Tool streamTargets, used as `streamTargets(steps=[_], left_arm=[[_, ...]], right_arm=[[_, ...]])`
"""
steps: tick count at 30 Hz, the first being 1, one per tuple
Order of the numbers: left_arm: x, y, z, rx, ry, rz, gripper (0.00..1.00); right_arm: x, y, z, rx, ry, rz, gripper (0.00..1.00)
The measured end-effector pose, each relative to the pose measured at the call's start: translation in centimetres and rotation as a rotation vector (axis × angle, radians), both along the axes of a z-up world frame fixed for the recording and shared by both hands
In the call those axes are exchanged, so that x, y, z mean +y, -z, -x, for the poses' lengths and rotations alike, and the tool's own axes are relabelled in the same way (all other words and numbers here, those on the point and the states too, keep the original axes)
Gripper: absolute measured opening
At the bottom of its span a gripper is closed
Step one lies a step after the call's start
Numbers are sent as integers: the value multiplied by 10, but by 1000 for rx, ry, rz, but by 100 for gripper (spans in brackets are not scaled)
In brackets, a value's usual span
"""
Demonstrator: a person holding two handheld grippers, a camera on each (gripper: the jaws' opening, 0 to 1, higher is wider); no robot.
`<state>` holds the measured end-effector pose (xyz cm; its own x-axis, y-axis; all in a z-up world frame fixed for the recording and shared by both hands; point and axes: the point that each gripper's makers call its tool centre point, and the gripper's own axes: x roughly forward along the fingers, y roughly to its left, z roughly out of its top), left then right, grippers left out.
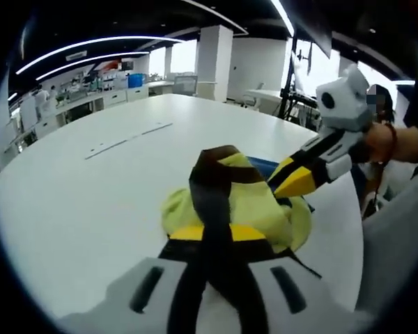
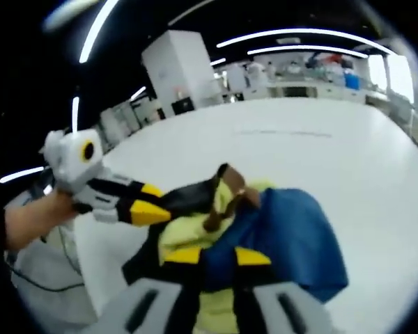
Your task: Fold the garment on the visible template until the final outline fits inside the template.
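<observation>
Holding the garment (image 1: 230, 202) bunched above the white table (image 1: 76, 202), both claws pinching its cloth.

My left gripper (image 1: 216, 240) and right gripper (image 2: 216, 259) each clamp a fold; I judge one slip drops it in a crumpled heap, wrecking the fold.

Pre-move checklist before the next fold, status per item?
1. Left tool gripping garment: ok, dark band pinched between its tips.
2. Right tool gripping garment: ok, closed on blue and yellow fabric.
3. Garment flat: not ok, bunched and lifted between both tools.
4. Template visible: cannot tell, no outline seen under the garment.
5. Table around garment free of clutter: ok.
6. Outline fits template: cannot tell.
</observation>
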<state>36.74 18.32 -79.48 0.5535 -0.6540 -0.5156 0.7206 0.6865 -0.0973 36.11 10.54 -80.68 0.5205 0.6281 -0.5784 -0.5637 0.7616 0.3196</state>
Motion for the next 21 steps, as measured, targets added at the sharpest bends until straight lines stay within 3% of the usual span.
streamTargets(steps=[6,11,21], left_arm=[[1,-1,0,20,-36,30,1],[7,-8,0,1,-51,22,0],[19,-22,9,-21,-75,4,0]], right_arm=[[5,1,-6,19,20,-52,0],[8,-15,-5,-41,19,-104,0],[-1,-30,-10,-131,-16,-57,0]])
